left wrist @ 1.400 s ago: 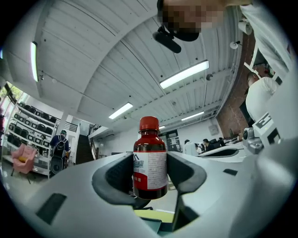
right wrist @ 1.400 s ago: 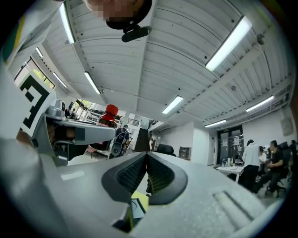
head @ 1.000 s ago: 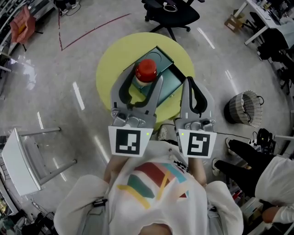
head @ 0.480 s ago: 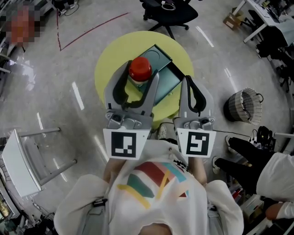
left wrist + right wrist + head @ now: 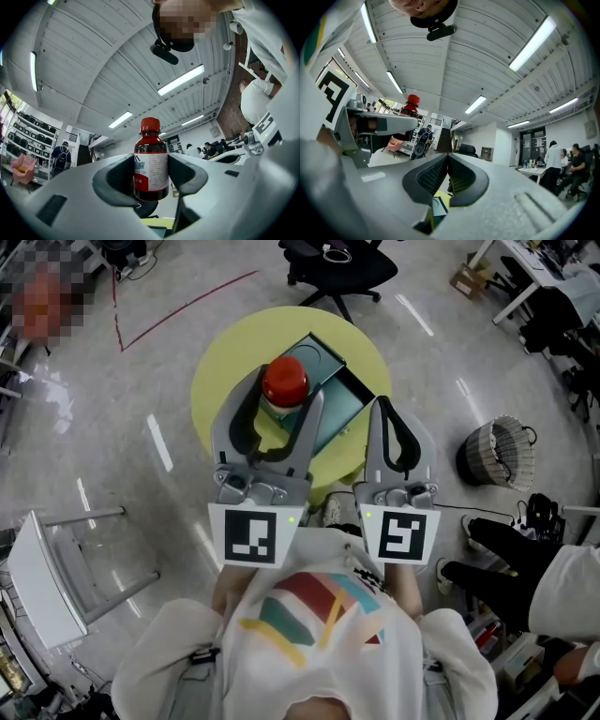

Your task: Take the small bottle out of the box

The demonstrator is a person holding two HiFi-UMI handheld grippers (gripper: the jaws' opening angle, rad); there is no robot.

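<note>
Over the round yellow surface (image 5: 217, 371), the small bottle (image 5: 151, 159) hangs upright, clear of the open teal box (image 5: 330, 367), clamped between the left hand-held gripper's (image 5: 281, 397) jaws. Right of the box, the right hand-held gripper (image 5: 447, 161) is closed, empty.

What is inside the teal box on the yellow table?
The part of the teal box that shows looks empty. The left tool, shut on the small bottle, is in front of the box's left side, so that part cannot be seen.
</note>
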